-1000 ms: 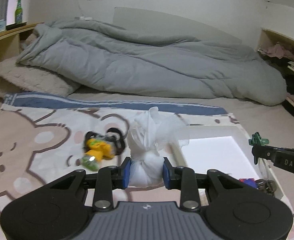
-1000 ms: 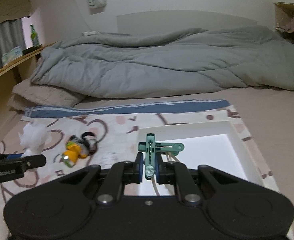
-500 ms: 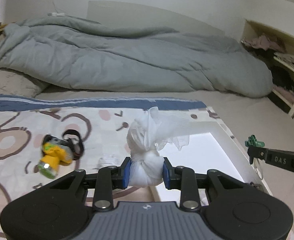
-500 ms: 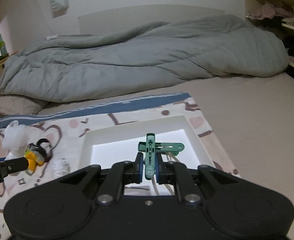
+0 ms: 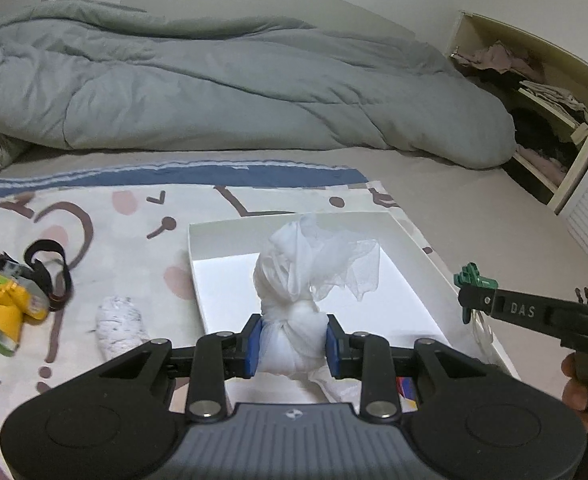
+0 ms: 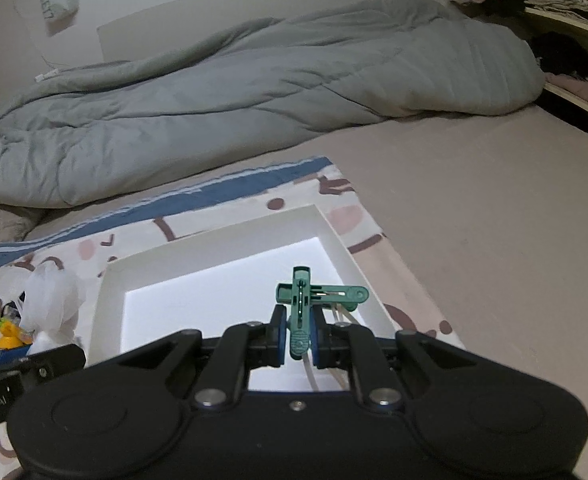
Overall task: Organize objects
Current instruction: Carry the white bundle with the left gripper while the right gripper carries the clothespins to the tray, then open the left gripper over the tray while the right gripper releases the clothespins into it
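My left gripper (image 5: 293, 347) is shut on a white mesh bundle (image 5: 294, 344), whose loose top flares upward over the near part of a white shallow box (image 5: 229, 229). My right gripper (image 6: 300, 338) is shut on a green plastic clip (image 6: 300, 308), held above the same white box (image 6: 221, 246). In the left wrist view the right gripper's tip with the green clip (image 5: 473, 277) hangs over the box's right rim. In the right wrist view the mesh bundle (image 6: 51, 292) shows at the left beside the box.
On the cartoon-print blanket (image 5: 105, 216) left of the box lie a yellow headlamp with a black strap (image 5: 17, 296) and a small white speckled roll (image 5: 119, 320). A grey duvet (image 5: 229, 88) is heaped behind. Open shelves with clothes (image 5: 534, 92) stand at the right.
Both grippers have swung right and lower, coming over the white box while keeping their holds. The headlamp has slid toward the left edge of both views.
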Tool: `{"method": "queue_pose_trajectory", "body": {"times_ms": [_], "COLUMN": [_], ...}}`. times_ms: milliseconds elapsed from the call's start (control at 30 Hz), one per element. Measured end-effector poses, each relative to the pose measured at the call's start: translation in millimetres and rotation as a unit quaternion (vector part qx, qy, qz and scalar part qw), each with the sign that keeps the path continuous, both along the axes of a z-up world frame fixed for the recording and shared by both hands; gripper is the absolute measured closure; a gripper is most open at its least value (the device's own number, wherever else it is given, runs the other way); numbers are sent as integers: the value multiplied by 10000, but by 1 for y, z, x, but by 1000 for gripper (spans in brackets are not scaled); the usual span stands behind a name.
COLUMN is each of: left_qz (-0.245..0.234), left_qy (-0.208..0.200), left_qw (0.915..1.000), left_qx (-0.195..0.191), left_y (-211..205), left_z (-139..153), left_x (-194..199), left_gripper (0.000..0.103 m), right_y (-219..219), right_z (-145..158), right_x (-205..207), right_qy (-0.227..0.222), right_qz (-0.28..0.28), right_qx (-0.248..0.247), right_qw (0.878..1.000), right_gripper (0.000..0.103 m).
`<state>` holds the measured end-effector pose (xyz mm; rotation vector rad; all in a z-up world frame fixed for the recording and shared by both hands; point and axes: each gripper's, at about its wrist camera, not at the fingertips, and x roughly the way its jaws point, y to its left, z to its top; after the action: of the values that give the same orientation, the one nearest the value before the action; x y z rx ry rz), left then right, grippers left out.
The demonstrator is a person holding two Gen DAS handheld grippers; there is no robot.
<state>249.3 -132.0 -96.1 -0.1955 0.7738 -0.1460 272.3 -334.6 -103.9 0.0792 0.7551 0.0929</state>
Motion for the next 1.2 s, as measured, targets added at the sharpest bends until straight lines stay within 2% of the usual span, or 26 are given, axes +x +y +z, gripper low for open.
{"method": "queue_pose_trajectory", "body": {"times_ms": [33, 133, 267, 633, 1133, 1200], "left_qz": [20, 38, 18, 108, 155, 160], "left_qy": [-9, 86, 152, 195, 141, 121], "left_qw": [10000, 9997, 9999, 9997, 9996, 9996], "left_qx": [-48, -218, -30, 35, 184, 200], "left_y": [1, 2, -1, 2, 6, 6], "left_z": [-3, -11, -15, -5, 10, 13], "left_x": [2, 8, 11, 4, -8, -10], "left_gripper": [66, 32, 32, 32, 32, 32], "right_y": [-2, -6, -13, -16, -19, -18], "right_z": [-2, -7, -12, -12, 3, 6], "right_x": [1, 4, 5, 1, -16, -20], "right_qy": [15, 59, 165, 390, 275, 224], "right_qz": [-27, -84, -183, -91, -42, -21], "right_qx": [-10, -16, 100, 117, 155, 144], "right_qw": [10000, 9999, 9996, 9991, 9995, 9996], "right_gripper": [91, 90, 77, 72, 62, 58]}}
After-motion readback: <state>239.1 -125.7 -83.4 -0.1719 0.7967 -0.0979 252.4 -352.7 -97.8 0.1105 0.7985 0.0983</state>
